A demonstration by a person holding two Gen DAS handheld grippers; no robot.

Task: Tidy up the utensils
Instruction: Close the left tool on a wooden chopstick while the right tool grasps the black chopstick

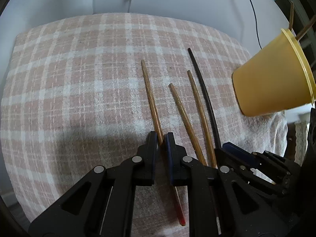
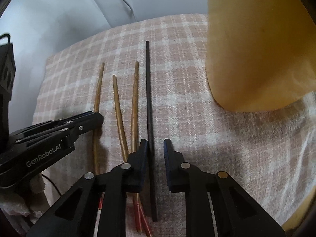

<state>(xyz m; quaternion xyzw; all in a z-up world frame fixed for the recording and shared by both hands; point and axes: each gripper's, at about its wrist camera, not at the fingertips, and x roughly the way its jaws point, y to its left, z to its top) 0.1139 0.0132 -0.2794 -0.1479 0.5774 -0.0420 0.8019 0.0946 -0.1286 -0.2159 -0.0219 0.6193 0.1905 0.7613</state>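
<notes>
Checked cloth covers the bench (image 1: 69,79), and four chopsticks lie side by side, pointing away. Leftmost, the wooden chopstick (image 1: 150,96) runs between the left gripper (image 1: 161,138) fingers, parted narrowly around it. Rightmost, the black chopstick (image 2: 148,98) lies lengthwise inside the right gripper (image 2: 155,148), fingers apart. Yellow cup (image 1: 274,77) waits further right.

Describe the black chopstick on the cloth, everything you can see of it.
The black chopstick is a slim, matte dark rod, material unclear, lying flat on the checked cloth, rightmost of the four sticks and longest-looking. It lies between the open fingers of the right gripper, close to the left finger; actual contact can't be judged. The nearest wooden chopstick runs alongside it.
</notes>
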